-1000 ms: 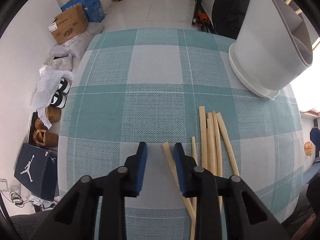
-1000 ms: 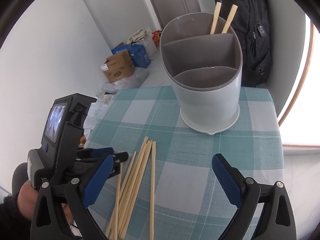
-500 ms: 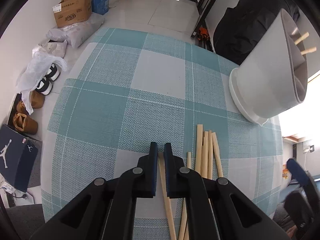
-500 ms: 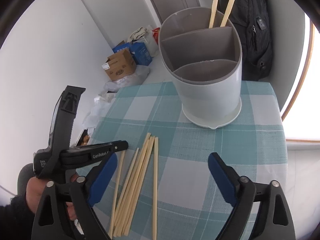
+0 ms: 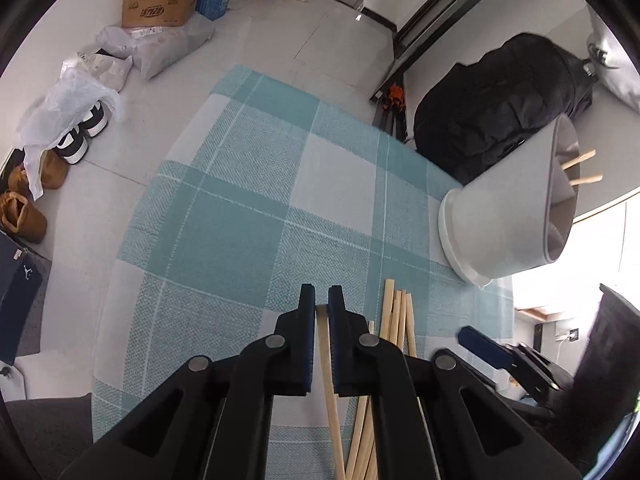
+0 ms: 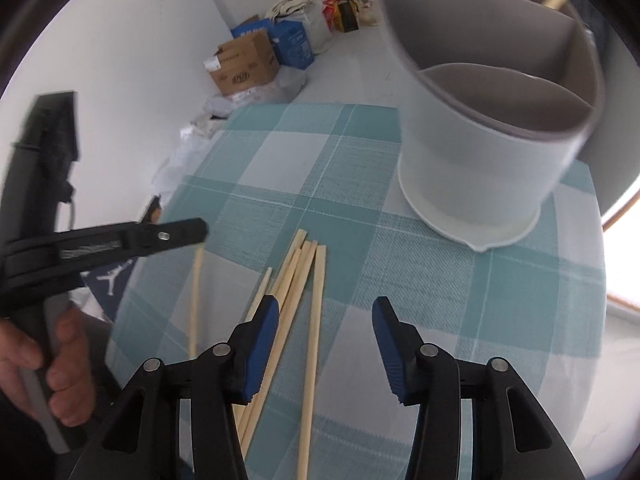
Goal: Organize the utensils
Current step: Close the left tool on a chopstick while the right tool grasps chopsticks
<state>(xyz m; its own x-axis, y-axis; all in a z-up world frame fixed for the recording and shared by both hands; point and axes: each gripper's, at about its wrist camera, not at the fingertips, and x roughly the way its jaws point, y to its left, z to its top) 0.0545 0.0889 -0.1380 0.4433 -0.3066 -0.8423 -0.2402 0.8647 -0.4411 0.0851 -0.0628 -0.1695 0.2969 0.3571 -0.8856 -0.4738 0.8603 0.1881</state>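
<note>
Several wooden chopsticks [image 6: 298,280] lie bunched on the teal checked tablecloth [image 5: 240,216]. My left gripper [image 5: 321,300] is shut on one chopstick [image 5: 326,364], which has its far end lifted a little beside the bunch [image 5: 396,320]; in the right wrist view the same chopstick [image 6: 195,292] hangs from the left gripper [image 6: 198,232]. My right gripper [image 6: 325,312] hovers low over the bunch, its jaws closing, with the rightmost chopstick [image 6: 314,320] between them and not touched. A grey three-compartment utensil holder [image 6: 492,128] stands beyond, two chopsticks [image 5: 580,168] in its far compartment.
The table edge runs close on the left, with boxes [image 5: 160,0], bags and shoes [image 5: 80,136] on the floor below. A black backpack [image 5: 500,108] sits behind the holder [image 5: 508,216]. A hand [image 6: 48,364] grips the left tool's handle.
The left jaws closed on a single chopstick and lifted its end off the cloth. The right gripper dropped toward the bunch and its jaws narrowed from wide open.
</note>
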